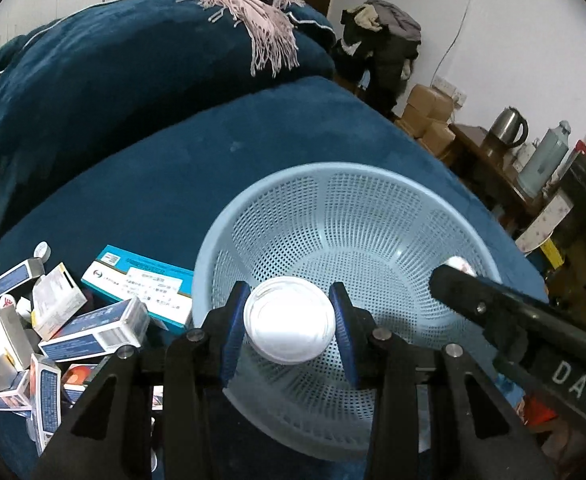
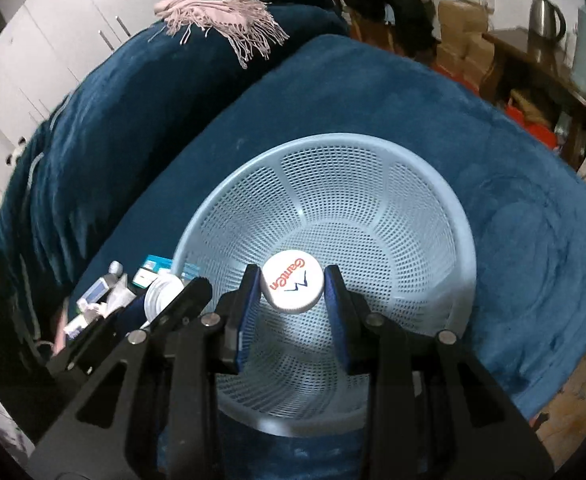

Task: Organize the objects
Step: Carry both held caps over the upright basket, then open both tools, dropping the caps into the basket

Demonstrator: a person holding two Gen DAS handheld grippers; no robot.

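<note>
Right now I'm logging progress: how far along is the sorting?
Nothing lies in the basket yet. In hand: the left claw grips a plain white bottle, the right claw a printed-cap bottle, both held over the basket. Left: the pile of boxes beside it.

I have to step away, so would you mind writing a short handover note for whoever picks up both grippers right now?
Left gripper: shut on a plain white-capped bottle, held over the blue basket.
Right gripper: shut on a bottle with a red-lettered white cap, also over the basket.
Basket sits on the blue blanket; nothing seen lying inside it yet.
Done: both bottles picked up and brought over the basket.
Left: release both into the basket, then collect the pile of medicine boxes and small bottles to the basket's left.
</note>
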